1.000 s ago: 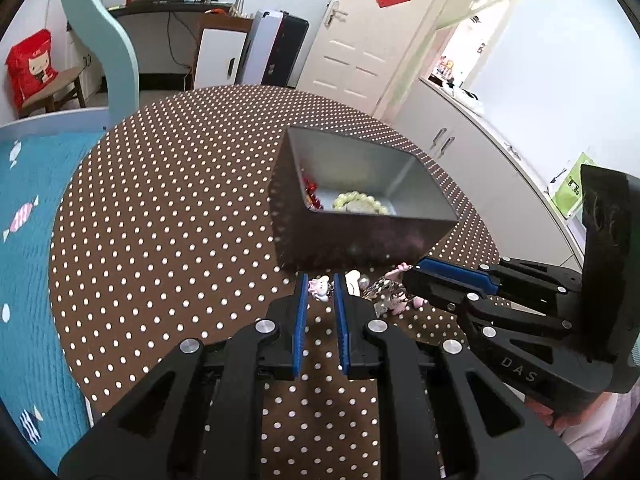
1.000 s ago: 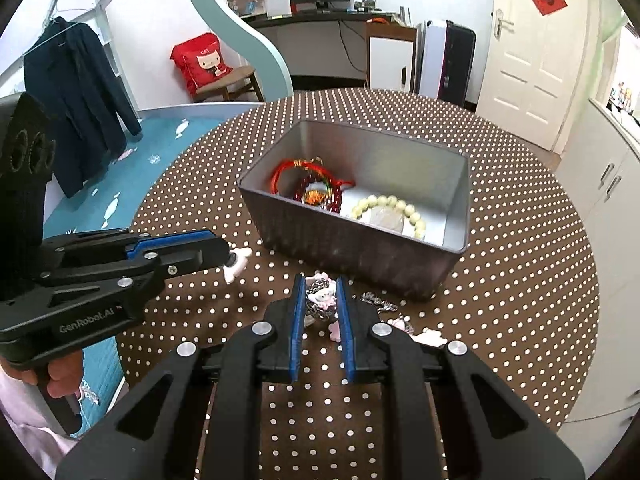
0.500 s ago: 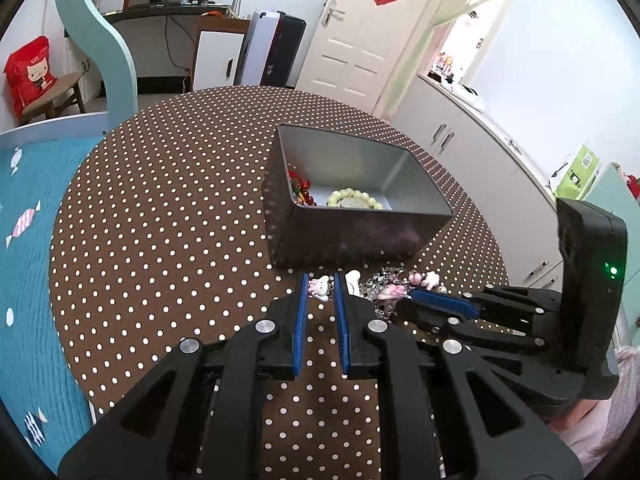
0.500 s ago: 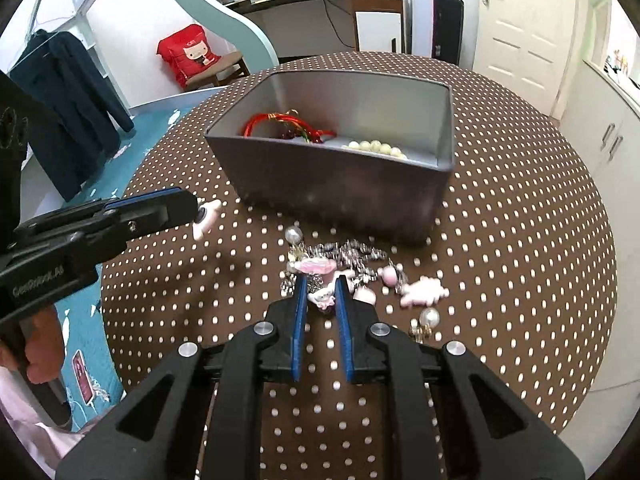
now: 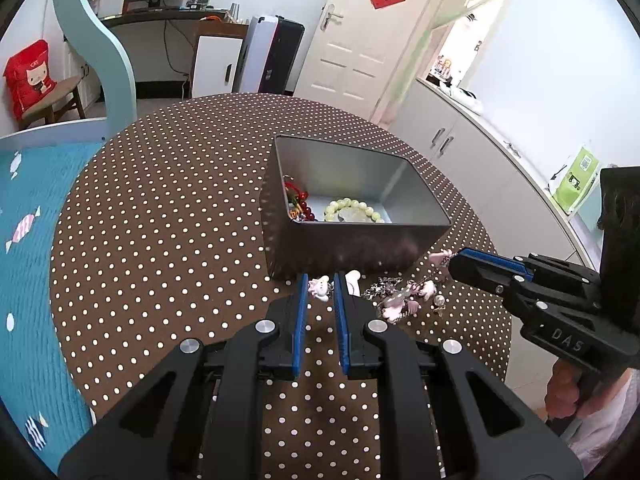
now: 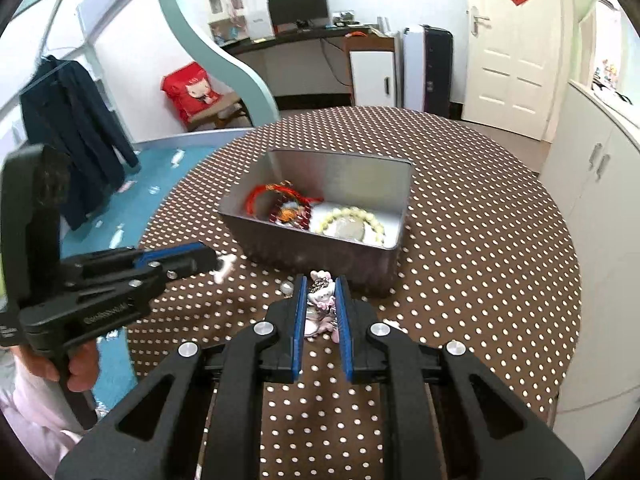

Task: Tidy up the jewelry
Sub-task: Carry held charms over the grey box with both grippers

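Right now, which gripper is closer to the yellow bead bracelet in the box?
Neither clearly. The left gripper and right gripper both sit outside the metal box, before its near wall, with the yellow bead bracelet inside.

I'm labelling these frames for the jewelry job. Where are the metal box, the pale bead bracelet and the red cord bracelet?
Metal box (image 6: pixel 320 250): right wrist view, near outer wall.
Pale bead bracelet (image 6: pixel 352 213): right wrist view, beads at the loop's far side.
Red cord bracelet (image 6: pixel 256 197): right wrist view, cord's left curve.
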Motion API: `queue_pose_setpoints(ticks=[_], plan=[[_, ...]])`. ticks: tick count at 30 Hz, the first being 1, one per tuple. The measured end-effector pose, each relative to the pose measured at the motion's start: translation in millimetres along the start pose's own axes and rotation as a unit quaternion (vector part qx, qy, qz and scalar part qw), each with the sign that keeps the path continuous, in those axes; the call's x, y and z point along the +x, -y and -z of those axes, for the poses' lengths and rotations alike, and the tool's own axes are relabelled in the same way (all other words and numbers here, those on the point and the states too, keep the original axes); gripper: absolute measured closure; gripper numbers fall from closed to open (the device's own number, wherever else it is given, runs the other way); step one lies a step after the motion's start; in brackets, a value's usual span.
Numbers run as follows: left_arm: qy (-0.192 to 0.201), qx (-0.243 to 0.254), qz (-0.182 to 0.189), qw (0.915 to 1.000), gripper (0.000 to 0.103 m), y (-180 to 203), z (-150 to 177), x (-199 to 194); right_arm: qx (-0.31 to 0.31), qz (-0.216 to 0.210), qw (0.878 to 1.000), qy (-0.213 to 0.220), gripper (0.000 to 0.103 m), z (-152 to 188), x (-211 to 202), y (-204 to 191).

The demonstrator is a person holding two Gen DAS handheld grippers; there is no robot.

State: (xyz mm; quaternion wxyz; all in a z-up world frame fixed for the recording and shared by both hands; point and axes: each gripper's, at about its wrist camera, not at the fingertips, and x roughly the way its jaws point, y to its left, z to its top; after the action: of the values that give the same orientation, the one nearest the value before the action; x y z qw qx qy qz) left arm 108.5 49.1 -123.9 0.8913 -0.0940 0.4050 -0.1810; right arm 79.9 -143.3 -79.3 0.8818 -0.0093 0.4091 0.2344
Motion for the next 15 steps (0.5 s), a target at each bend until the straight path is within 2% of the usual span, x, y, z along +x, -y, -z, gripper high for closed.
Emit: queue_pose_setpoints(ticks=[2, 3, 6, 10, 12, 15], plan=[[-0.001, -0.001, -0.001, 1.0000, 0.091, 0, 1, 0, -0.001, 0.008, 1.000, -0.018, 0.090, 4, 10, -1], [-0.002, -0.002, -0.002, 1.0000, 0.091, -1, 1, 1, -0.001, 0.015, 0.999, -0.040, 0.090, 10, 19, 0], [-0.003, -0.003, -0.005, 1.0000, 0.091, -2, 5, 0, 0.012, 0.012, 0.997, -0.072, 0.088, 32, 29, 1], [-0.004, -0.004, -0.007, 1.0000, 0.091, -6, 9, -2, 0.021, 0.010, 0.997, -0.075, 0.082, 46, 18, 1], [-0.004, -0.004, -0.005, 1.0000, 0.091, -6, 9, -2, 0.021, 0.019, 0.997, -0.070, 0.070, 46, 14, 2], [-0.004, -0.003, -0.005, 1.0000, 0.091, -6, 10, -3, 0.024, 0.038, 0.996, -0.072, 0.067, 46, 17, 7]])
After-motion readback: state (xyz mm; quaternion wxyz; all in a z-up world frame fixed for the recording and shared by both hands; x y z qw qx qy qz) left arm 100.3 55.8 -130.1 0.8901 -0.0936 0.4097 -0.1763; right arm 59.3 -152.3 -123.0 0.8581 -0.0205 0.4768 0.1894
